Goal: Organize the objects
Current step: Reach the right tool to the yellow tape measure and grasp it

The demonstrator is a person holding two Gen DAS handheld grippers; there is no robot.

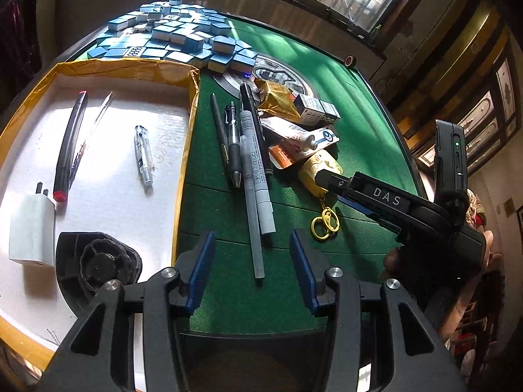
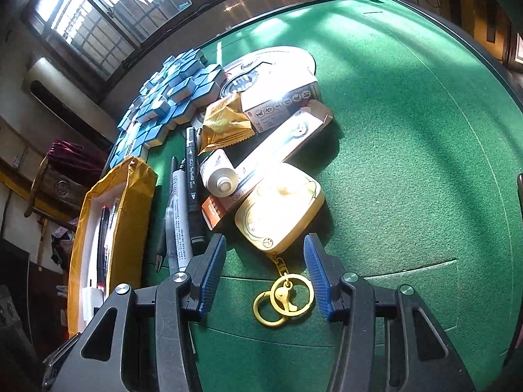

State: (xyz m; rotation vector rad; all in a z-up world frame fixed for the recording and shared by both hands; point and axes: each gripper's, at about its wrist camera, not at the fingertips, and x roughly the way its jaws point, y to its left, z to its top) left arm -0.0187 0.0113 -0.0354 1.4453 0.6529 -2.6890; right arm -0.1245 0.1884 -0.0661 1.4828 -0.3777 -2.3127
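Green felt table [image 1: 359, 104], fuzzy nap, round metal plate at centre. Yellow-walled tray [image 1: 183, 150] at table's left, white flat floor, holding: black ribbed round part [image 1: 98, 261], white charger [image 1: 32, 228], red-tipped black pen [image 1: 70, 145], thin clear pen beside it, short clear pen body [image 1: 143, 155]. Heap of blue-backed tiles [image 1: 176, 39] beyond tray, glossy rectangular blocks. On felt right of tray, row of loose pens [image 1: 251, 163]: slim black, black click pen, grey marker, black marker, all roughly parallel. Just right of those, touching cluster: crinkled gold foil pouch [image 2: 225, 124], white printed carton [image 2: 281, 98], long white-orange box [image 2: 278, 150], white tube [image 2: 217, 173] with screw cap, rounded yellow case [image 2: 281, 209] with chain to yellow ring clip [image 2: 284, 297]. Left gripper [image 1: 251, 274] open at medium width, nothing held, fingertips straddling grey pen's near end without touching. Right gripper [image 2: 264, 271] open likewise, empty, blue ribbed pads either side of ring clip and chain, clear of both.
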